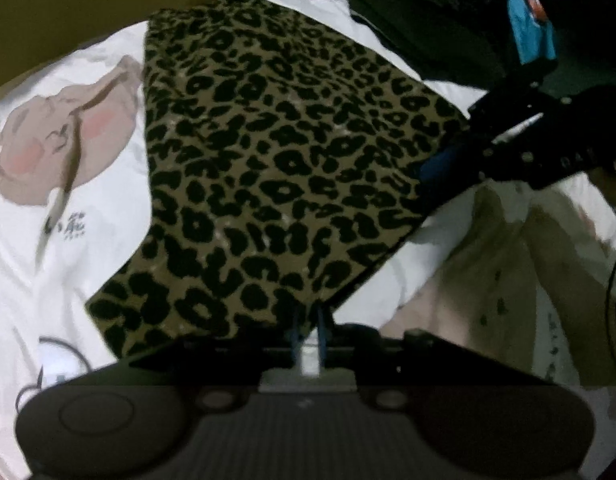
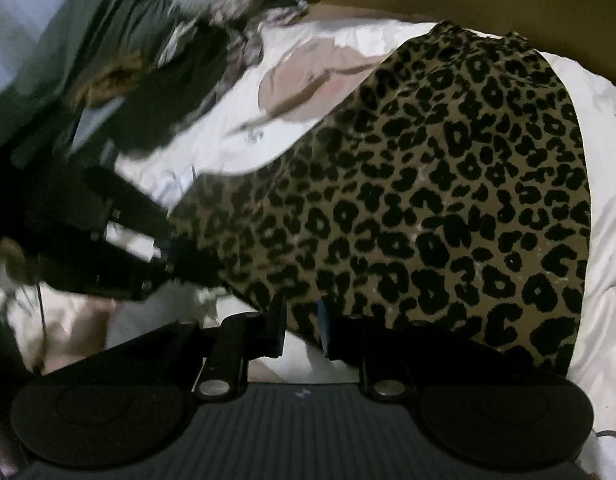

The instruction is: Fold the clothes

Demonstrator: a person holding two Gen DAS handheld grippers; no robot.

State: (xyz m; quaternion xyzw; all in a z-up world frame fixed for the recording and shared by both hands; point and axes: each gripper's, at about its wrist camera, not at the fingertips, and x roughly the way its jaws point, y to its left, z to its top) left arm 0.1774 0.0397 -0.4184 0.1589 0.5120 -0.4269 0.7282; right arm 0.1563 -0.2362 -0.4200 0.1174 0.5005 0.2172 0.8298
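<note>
A leopard-print garment (image 1: 267, 160) (image 2: 428, 200) lies spread over a white printed sheet, its near edge lifted and stretched between both grippers. In the left wrist view my left gripper (image 1: 308, 320) is shut on the garment's near hem, the blue pads close together with cloth pinched between them. My right gripper (image 1: 432, 168) holds the right corner of the same hem. In the right wrist view the right gripper (image 2: 301, 320) has the hem draped between its fingers, and the left gripper (image 2: 175, 256) clamps the cloth at the left.
The white sheet (image 1: 67, 140) (image 2: 308, 76) bears a pink cartoon figure. Dark clothes (image 1: 428, 20) (image 2: 107, 40) are piled at the bed's far side. A beige patterned cloth (image 1: 508, 260) lies near the right. A thin cable (image 1: 59, 344) loops at the lower left.
</note>
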